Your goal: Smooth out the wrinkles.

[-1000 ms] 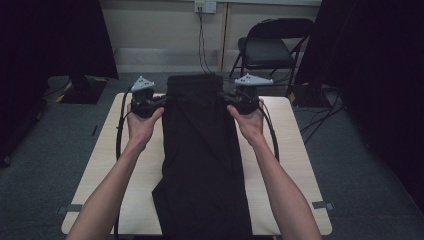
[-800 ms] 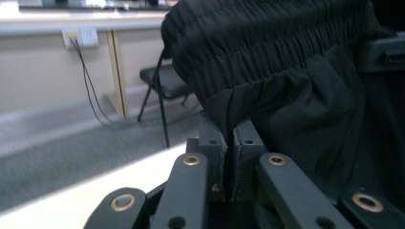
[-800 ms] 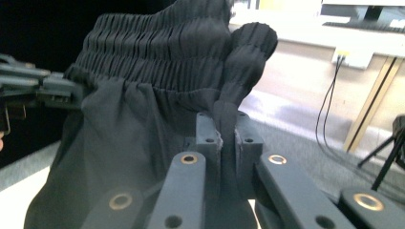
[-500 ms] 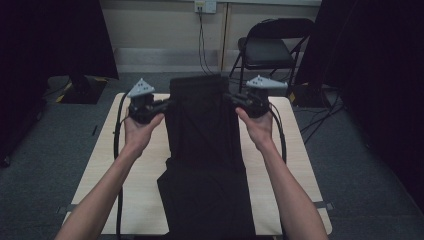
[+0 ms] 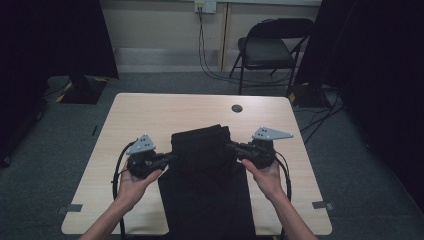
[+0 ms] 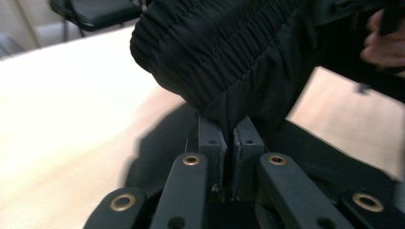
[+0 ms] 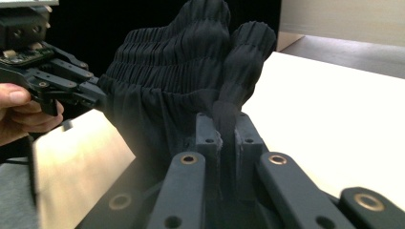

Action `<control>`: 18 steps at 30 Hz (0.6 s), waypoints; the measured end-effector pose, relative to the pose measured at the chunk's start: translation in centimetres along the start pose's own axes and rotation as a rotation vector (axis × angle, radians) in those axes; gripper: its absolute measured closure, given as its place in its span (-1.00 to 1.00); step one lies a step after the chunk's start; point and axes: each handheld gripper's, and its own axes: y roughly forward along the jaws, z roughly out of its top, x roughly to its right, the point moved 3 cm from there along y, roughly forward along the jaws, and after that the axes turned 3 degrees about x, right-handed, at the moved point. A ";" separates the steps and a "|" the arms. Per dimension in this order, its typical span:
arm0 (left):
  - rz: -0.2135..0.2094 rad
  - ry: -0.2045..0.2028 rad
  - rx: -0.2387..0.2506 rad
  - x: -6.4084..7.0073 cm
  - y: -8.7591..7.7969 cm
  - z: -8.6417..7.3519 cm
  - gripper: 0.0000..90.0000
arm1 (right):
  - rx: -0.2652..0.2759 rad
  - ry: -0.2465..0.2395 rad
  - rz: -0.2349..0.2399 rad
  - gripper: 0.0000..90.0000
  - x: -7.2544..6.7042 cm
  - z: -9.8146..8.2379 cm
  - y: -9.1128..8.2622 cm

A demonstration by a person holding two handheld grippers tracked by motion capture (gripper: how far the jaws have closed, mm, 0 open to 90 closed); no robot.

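black grippers point(image 5: 170, 158), grey plates, bare forearms

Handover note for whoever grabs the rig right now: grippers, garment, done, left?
Left hand-held gripper: shut on the black garment at its left waistband corner.
Right hand-held gripper: shut on the right corner.
Garment lies lengthwise on the table; elastic waistband end is lifted and carried over the lower part.
Done: first fold begun.
Left: probably lay the waistband down, release, square up.

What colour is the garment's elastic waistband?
Black, like the rest of the garment; clearest in the left gripper view.
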 end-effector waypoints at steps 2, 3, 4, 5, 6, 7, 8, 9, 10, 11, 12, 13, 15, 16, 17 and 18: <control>-0.020 0.014 -0.004 1.4 -0.7 -0.4 0.90 | -0.001 0.005 0.012 0.86 -0.5 -0.4 -0.5; -0.021 0.016 -0.014 1.7 -0.7 -0.6 0.90 | -0.003 0.015 0.018 0.86 -0.8 -0.8 -0.9; -0.022 0.018 -0.036 2.0 -0.7 -1.1 0.90 | -0.008 0.020 0.021 0.86 -1.0 -1.2 -1.1; -0.025 0.008 -0.051 2.0 -0.5 -1.6 0.90 | -0.026 0.024 0.016 0.86 -1.3 -2.1 -1.3; -0.030 -0.002 -0.081 2.0 -0.1 -2.6 0.90 | -0.042 0.024 0.010 0.86 -1.4 -2.8 -1.4; -0.033 -0.004 -0.104 2.0 0.3 -3.2 0.90 | -0.072 0.036 0.006 0.86 -1.4 -4.1 -1.3; -0.032 -0.009 -0.137 1.9 0.8 -4.1 0.90 | -0.089 0.045 0.004 0.86 -1.4 -4.9 -1.3; -0.036 -0.024 -0.161 1.7 1.4 -5.0 0.91 | -0.120 0.052 0.000 0.86 -1.4 -6.1 -1.2; -0.038 -0.042 -0.198 1.7 2.0 -5.9 0.91 | -0.154 0.044 -0.012 0.85 -1.4 -7.1 -1.1; -0.036 -0.045 -0.221 1.7 2.2 -6.3 0.91 | -0.186 0.056 -0.012 0.85 -1.3 -8.3 -1.0; -0.042 -0.036 -0.244 1.8 2.5 -6.6 0.91 | -0.204 0.064 -0.010 0.85 -1.3 -8.9 -1.0; -0.045 -0.035 -0.255 1.9 2.7 -6.8 0.91 | -0.229 0.061 -0.018 0.85 -1.3 -9.6 -0.9; -0.047 -0.032 -0.289 1.9 3.2 -7.6 0.91 | -0.255 0.069 -0.018 0.85 -1.2 -10.6 -0.7; -0.046 -0.041 -0.307 1.8 3.5 -8.1 0.91 | -0.269 0.067 -0.023 0.85 -1.2 -11.0 -0.6; -0.041 -0.041 -0.325 1.8 3.8 -8.4 0.91 | -0.290 0.060 -0.034 0.85 -1.2 -11.6 -0.5; -0.034 -0.025 -0.343 1.8 3.9 -8.6 0.91 | -0.314 0.045 -0.039 0.85 -1.1 -12.1 -0.2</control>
